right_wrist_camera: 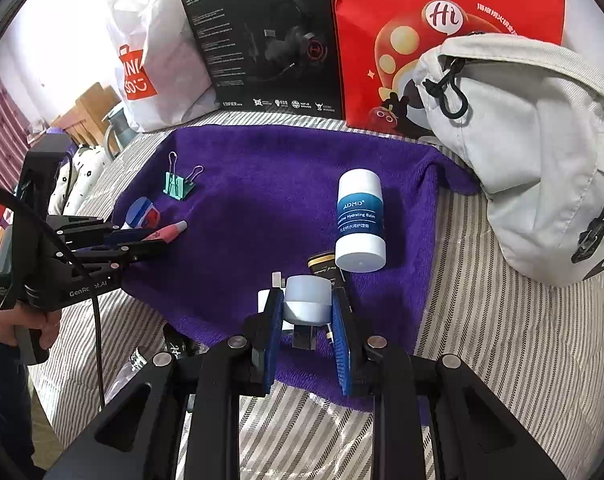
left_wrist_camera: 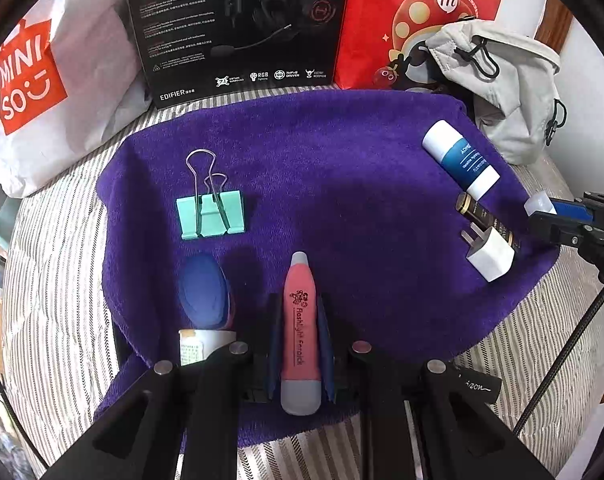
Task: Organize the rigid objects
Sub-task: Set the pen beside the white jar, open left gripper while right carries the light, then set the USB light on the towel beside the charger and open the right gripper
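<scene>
A purple towel [left_wrist_camera: 342, 160] lies on a striped bed. My left gripper [left_wrist_camera: 300, 306] is shut on a pink flashlight earpick pen [left_wrist_camera: 300, 320], low over the towel's near edge. Beside it lie a blue oval case [left_wrist_camera: 202, 292] and a mint binder clip [left_wrist_camera: 210, 212]. My right gripper [right_wrist_camera: 307, 300] is shut on a pale grey-blue capped cylinder [right_wrist_camera: 306, 298], above a white plug charger [right_wrist_camera: 267, 296] and a dark gold tube [right_wrist_camera: 324, 266]. A blue-and-white balm stick [right_wrist_camera: 360, 220] lies just beyond them. The cylinder's lower end is hidden between the pads.
Along the far edge stand a white Miniso bag [left_wrist_camera: 42, 80], a black headset box [left_wrist_camera: 238, 24] and a red paper bag [left_wrist_camera: 414, 12]. A grey drawstring bag [right_wrist_camera: 534, 152] crowds the towel's right side. A hand [right_wrist_camera: 14, 328] holds the left gripper's handle.
</scene>
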Motion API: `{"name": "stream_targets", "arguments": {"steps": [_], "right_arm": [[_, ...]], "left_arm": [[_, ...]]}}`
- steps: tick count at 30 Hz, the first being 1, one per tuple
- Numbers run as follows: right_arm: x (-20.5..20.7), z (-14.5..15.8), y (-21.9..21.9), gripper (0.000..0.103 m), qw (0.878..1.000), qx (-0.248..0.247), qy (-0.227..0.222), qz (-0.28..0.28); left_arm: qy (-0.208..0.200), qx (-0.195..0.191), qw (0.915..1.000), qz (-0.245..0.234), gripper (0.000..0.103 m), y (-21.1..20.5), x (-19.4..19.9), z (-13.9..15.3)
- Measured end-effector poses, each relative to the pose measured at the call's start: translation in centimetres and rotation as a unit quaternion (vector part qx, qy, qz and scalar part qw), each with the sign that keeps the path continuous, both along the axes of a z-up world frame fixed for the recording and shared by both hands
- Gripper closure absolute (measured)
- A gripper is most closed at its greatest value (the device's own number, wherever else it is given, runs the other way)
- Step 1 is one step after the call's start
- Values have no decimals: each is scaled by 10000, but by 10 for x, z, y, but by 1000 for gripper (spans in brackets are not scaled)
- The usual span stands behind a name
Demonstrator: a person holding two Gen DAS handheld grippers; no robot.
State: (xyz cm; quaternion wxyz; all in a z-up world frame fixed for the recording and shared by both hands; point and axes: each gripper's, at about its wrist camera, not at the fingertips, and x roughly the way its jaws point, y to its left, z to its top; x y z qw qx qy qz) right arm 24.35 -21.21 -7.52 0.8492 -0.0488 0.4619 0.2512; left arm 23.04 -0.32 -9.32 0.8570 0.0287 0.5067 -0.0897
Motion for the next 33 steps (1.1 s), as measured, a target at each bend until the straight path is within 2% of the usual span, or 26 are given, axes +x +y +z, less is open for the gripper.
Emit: {"name": "stream_targets", "arguments": {"steps": [12, 14, 16, 19, 23, 28, 33], "right_arm": [[1, -3, -4, 79, 10000, 57, 53, -6], [1, -2, -5, 79, 10000, 68, 49, -23], [0, -1, -6, 79, 10000, 82, 40, -29], [-1, 1, -6, 79, 10000, 70, 19, -24], [1, 1, -3, 79, 10000, 33, 18, -27], [6, 2, 8, 79, 10000, -8, -10, 5], [21, 0, 26, 79, 9999, -77, -77, -4]], "left_arm": [[-2, 239, 9997, -53, 85, -7, 2, -6], [23, 281, 9996, -79, 81, -9, 1, -5], [81, 256, 9996, -123, 68, -11, -1, -5], [84, 293, 9995, -63, 59, -11, -3, -4], [50, 105, 9999, -109, 56, -8, -13, 4], [-136, -45, 9999, 24, 39, 5, -32, 23], [-299, -124, 9991, 288, 33, 28, -52, 37]]}}
